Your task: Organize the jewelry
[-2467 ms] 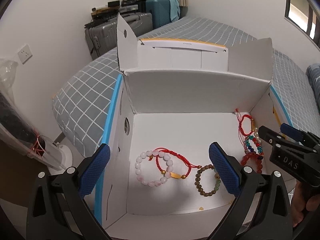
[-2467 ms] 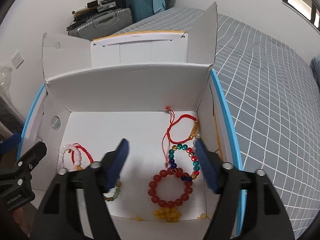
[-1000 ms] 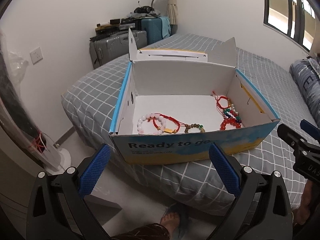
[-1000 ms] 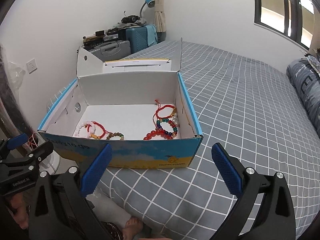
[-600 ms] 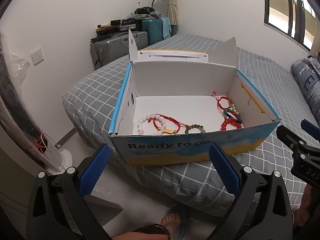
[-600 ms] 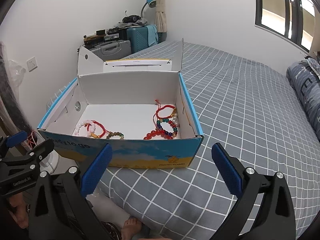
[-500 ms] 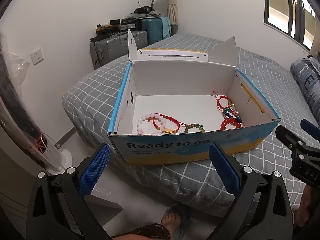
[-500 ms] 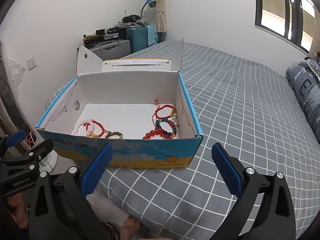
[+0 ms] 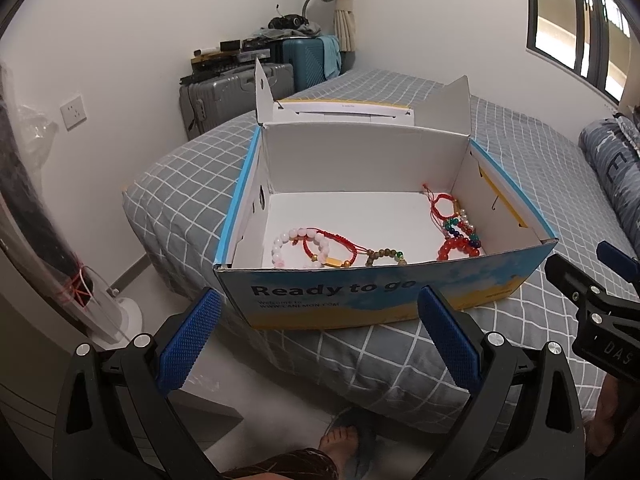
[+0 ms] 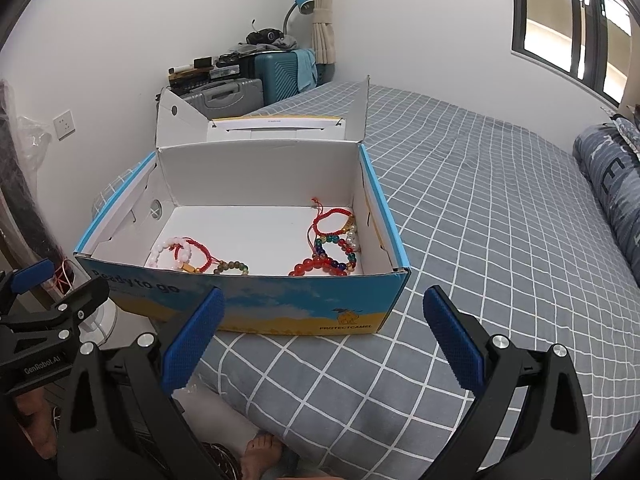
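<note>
A bed (image 10: 480, 208) with a grey checked cover fills the room, and an open cardboard box (image 9: 384, 300) is seen at its near corner, lid flaps up. Both tools are held back from the box, over the bed's edge. The left hand-held gripper (image 9: 316, 340) is spread wide, nothing between its blue pads; the right hand-held gripper (image 10: 324, 340) is likewise released and empty. Inside the box, the jewelry is laid in two groups: a pink bead bracelet (image 9: 286, 246), a red cord bracelet (image 9: 332, 246) and a brown bead bracelet (image 9: 384, 256) on the left; a red bead bracelet (image 10: 316, 266) and a multicoloured bead bracelet (image 10: 336, 246) by the right wall.
</note>
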The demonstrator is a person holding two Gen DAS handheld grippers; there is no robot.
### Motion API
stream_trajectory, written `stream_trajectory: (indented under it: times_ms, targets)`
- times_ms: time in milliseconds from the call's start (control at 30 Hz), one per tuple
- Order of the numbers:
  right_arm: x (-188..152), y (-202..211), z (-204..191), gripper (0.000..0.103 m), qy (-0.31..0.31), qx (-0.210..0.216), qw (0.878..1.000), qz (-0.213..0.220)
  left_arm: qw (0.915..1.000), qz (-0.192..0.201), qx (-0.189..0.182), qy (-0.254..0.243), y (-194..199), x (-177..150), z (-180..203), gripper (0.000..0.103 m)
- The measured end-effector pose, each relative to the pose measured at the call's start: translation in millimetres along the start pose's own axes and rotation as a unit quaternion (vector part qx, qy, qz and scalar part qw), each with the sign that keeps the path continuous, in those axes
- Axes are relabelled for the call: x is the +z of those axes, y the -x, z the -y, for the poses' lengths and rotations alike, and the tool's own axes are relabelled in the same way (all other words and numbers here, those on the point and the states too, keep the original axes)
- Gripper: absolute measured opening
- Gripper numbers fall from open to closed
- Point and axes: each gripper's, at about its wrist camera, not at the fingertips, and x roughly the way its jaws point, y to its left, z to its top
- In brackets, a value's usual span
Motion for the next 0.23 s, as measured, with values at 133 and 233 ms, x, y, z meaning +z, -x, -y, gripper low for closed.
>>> stream_trajectory:
  times_ms: [133,233]
  targets:
    - [-0.5,1.0,0.2,0.095,0.000,0.001,1.000,0.000,1.0000,0.005,0.001,-0.002,0.6,-1.1,0.5,0.097]
    - [-0.2,0.4,0.3,0.095,0.000,0.002,1.000,-0.003,1.0000,0.005,-0.004,-0.003,0.8,-0.9,0.7,0.097]
